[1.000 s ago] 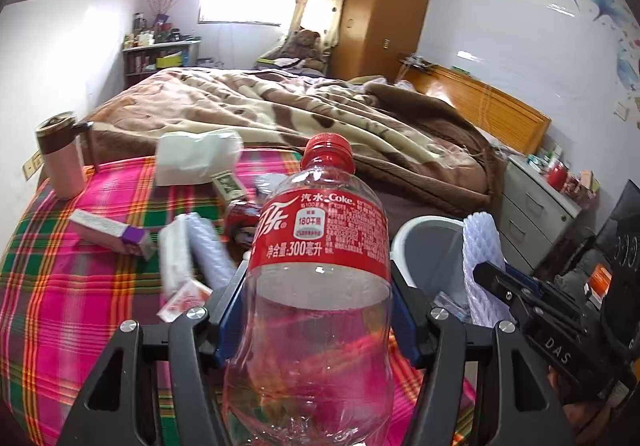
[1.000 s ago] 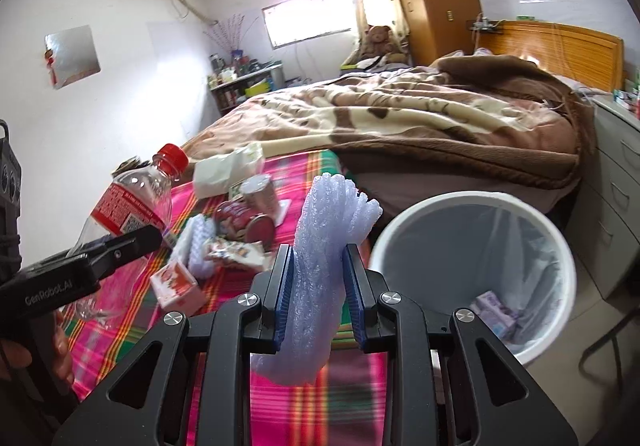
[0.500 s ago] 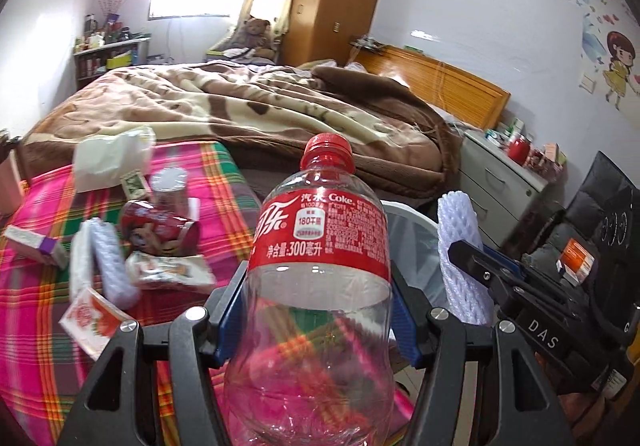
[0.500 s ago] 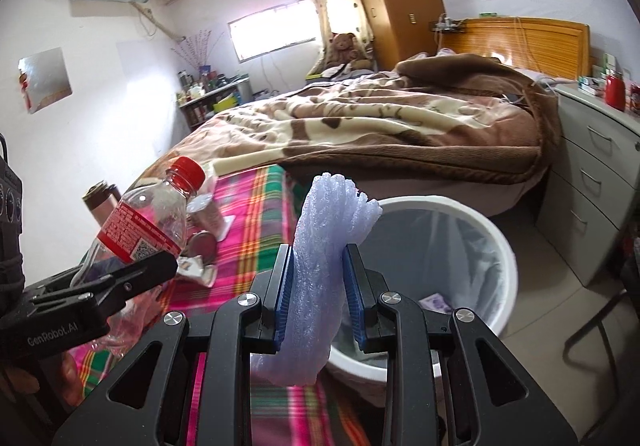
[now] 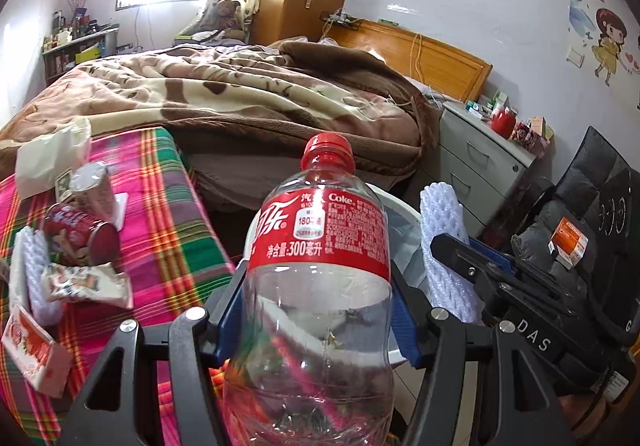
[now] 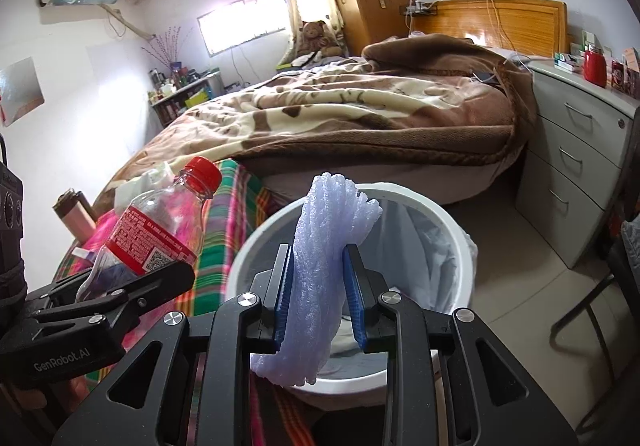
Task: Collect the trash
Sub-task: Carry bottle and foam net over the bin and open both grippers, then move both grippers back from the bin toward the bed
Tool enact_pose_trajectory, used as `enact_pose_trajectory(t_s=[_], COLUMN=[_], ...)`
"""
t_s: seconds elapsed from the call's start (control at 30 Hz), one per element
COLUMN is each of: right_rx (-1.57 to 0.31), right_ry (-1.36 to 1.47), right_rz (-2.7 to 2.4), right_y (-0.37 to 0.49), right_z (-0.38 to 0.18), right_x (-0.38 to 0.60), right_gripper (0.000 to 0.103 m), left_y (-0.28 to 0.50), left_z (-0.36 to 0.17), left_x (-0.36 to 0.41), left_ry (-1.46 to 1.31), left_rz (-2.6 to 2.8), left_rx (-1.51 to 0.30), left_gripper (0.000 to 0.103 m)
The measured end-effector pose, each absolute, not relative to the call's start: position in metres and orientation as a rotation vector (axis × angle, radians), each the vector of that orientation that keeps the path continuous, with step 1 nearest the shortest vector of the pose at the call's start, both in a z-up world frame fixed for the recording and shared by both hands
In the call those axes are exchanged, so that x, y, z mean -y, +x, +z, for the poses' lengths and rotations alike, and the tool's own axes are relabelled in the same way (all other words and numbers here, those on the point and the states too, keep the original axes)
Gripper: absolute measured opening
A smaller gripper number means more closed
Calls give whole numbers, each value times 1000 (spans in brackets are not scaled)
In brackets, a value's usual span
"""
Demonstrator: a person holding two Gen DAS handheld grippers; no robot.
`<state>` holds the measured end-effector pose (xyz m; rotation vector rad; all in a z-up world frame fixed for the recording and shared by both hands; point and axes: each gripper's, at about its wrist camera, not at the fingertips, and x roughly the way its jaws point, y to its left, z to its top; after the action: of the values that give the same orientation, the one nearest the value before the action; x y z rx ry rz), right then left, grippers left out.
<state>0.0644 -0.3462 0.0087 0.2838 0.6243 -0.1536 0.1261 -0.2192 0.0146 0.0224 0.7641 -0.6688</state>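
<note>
Through the left wrist camera we see our left gripper (image 5: 318,310) clamped on an empty clear plastic cola bottle with a red cap and red label (image 5: 320,266), its blue pads pressed to both sides of the bottle's body. The bottle stands upright in front of a round white plastic trash bin (image 5: 404,230), just beside the table covered in a pink-and-green plaid cloth (image 5: 168,230), where a red can (image 5: 80,234) and crumpled wrappers (image 5: 86,282) lie. Through the right wrist camera we see our right gripper (image 6: 320,294) squeezed tight on a white foam mesh sleeve (image 6: 320,266), which hangs above the open mouth of the bin (image 6: 452,230); the bin holds a white liner bag (image 6: 424,238).
</note>
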Motion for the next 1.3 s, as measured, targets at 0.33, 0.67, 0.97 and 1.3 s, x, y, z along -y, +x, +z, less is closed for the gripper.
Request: enact_pose_trajectory(t_s=[0.33,0.67,0.97,1.3], right_rx=[-666,-701,-741,-724], right_ry=[275,278,270,269], right_rz=[-185,-217,-236,-228], right_y=[73,78,78,75], right_z=[0,-7,-11,-4], right_x=[364,378,378,370], right_gripper=[26,30,41,52], left_y=[136,146,146,142], left_z=[2,-10,-5,2], left_x=[251,272,265,240], left_ry=[83,106,69,41], left_rz=[-676,-691,-702,-681], left_rx=[-799,-839,-832,-811], left_gripper=[64,65,78,78])
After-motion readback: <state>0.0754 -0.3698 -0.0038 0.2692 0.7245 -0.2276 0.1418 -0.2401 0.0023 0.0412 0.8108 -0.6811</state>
